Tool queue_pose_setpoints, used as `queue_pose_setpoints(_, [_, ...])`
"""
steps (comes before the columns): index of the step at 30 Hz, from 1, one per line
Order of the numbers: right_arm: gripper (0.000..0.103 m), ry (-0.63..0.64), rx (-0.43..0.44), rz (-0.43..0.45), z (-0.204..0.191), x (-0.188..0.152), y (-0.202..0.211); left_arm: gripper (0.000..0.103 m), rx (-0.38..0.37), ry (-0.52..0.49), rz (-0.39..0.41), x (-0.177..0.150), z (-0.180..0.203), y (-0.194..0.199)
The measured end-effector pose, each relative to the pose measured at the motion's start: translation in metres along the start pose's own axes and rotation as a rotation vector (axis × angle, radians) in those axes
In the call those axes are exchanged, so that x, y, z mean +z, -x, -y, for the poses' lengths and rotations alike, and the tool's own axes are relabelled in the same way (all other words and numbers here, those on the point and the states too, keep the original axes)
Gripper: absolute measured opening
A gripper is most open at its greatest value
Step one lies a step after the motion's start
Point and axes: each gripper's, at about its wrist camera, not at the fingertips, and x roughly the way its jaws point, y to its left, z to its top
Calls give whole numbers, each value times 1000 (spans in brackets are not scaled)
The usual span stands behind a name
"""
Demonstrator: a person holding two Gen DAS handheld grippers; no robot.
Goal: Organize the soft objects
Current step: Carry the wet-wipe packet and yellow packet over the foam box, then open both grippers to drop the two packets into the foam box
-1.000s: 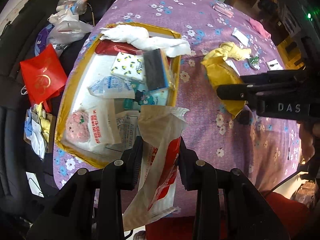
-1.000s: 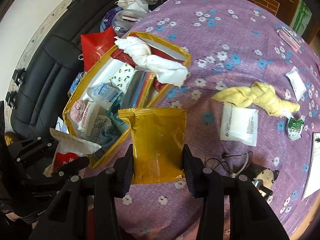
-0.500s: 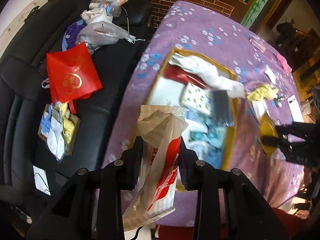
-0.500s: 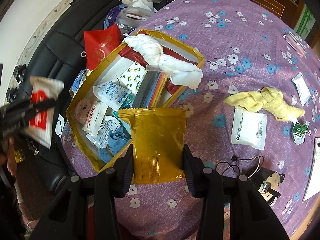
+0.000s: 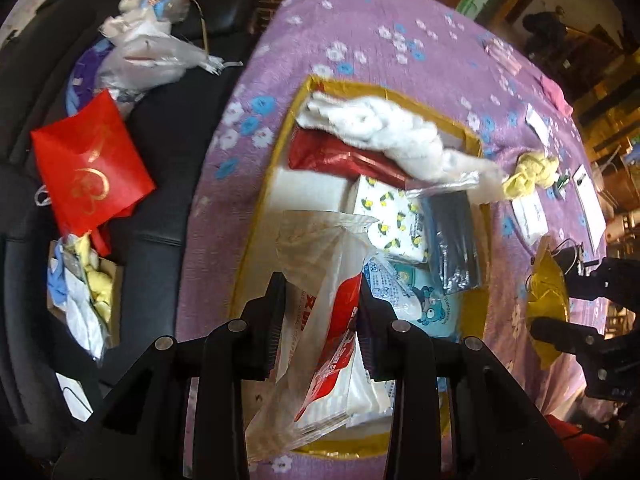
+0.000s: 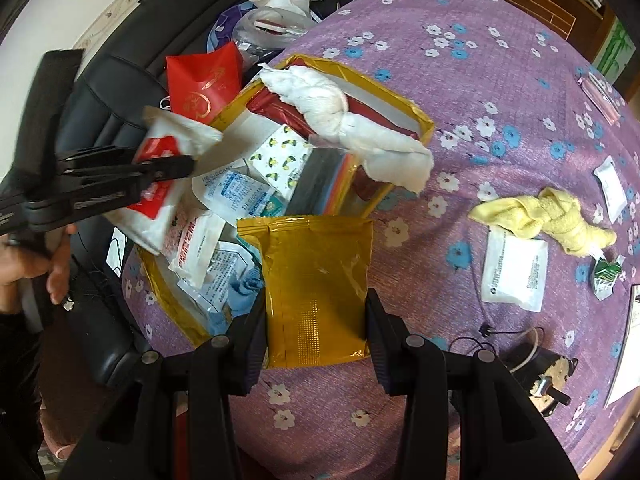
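Note:
My left gripper (image 5: 322, 284) is shut on a red-and-white plastic packet (image 5: 332, 320) and hangs over the near-left part of a gold box (image 5: 472, 140) filled with soft packs. From the right wrist view, that left gripper (image 6: 168, 168) and its packet (image 6: 160, 148) hover at the gold box's (image 6: 424, 128) left side. My right gripper (image 6: 316, 312) is shut on a gold pouch (image 6: 316, 272), just in front of the box. A knotted white towel (image 6: 340, 116) drapes over the box's far rim. On the cloth to the right lies a yellow towel (image 6: 552, 216).
A purple floral cloth (image 6: 480, 60) covers the table. A black sofa (image 5: 168, 160) to the left carries a red bag (image 5: 88, 168), plastic bags (image 5: 148, 52) and a carton of cloths (image 5: 80, 280). A white sachet (image 6: 514, 276) and a cabled device (image 6: 540, 380) lie to the right.
My left gripper carried the red-and-white packet out to the sofa side and then in over the box's left part. The right gripper drifted slightly, still holding the gold pouch.

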Motion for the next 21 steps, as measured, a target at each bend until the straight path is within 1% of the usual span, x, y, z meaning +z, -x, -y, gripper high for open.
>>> queue_pose_setpoints(3, [44,-6,-2,-3,-4,8,-5,32,-11,-2,-41,-2,-5,-18])
queue_pose_setpoints(7, [44,-5,-6,0,-10,22,-9,32,-39,17,-70,-10,-13,-33])
queue_pose_setpoints(12, [44,34,-8,-5,-25,48,-19,33,-87,51,-74,-13,-23,-36])
queue_pose_setpoints(17, [44,79,-5,-36,-44,79,-44,33,-91,48,-68,-14,-23,-38])
queue_pose_setpoints(21, [44,85,-18,-61,-50,94,-64,33,-99,51,-62,-16,-25,-36])
